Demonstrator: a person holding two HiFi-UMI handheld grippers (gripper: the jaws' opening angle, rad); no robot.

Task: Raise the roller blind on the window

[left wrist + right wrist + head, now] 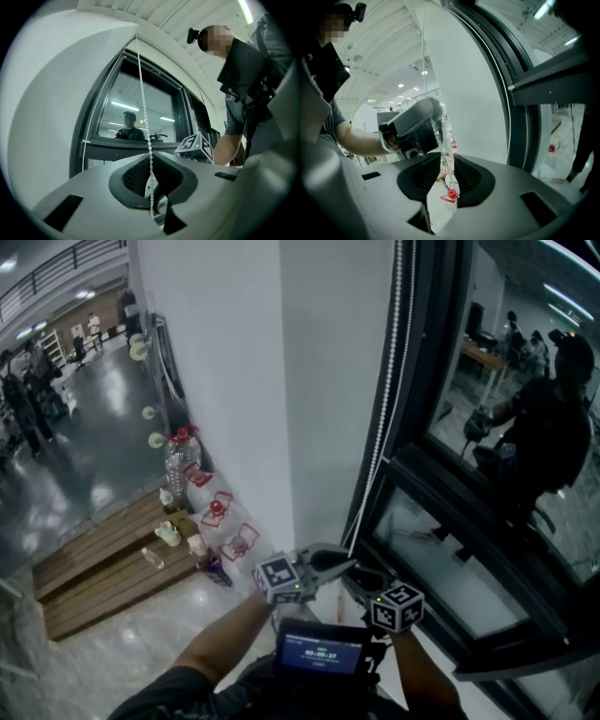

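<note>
A white bead chain (384, 409) hangs down the dark window frame (441, 493) beside the white wall. My left gripper (342, 565) is at the chain's lower end, shut on it. In the left gripper view the chain (143, 103) runs from the top of the window straight down into the closed jaws of the left gripper (151, 182). My right gripper (364, 577) sits just right of it and a little lower. Its jaws (447, 161) stand apart, and the thin chain (424, 51) comes down in front of them. No pad presses on it. The blind's fabric is not in view.
Several water bottles with red caps (216, 512) stand along the foot of the wall, beside a low wooden platform (103, 568). A small screen (319, 651) hangs at the person's chest. A second bead chain (86, 145) hangs at the window's far side. The glass (506, 456) reflects the person.
</note>
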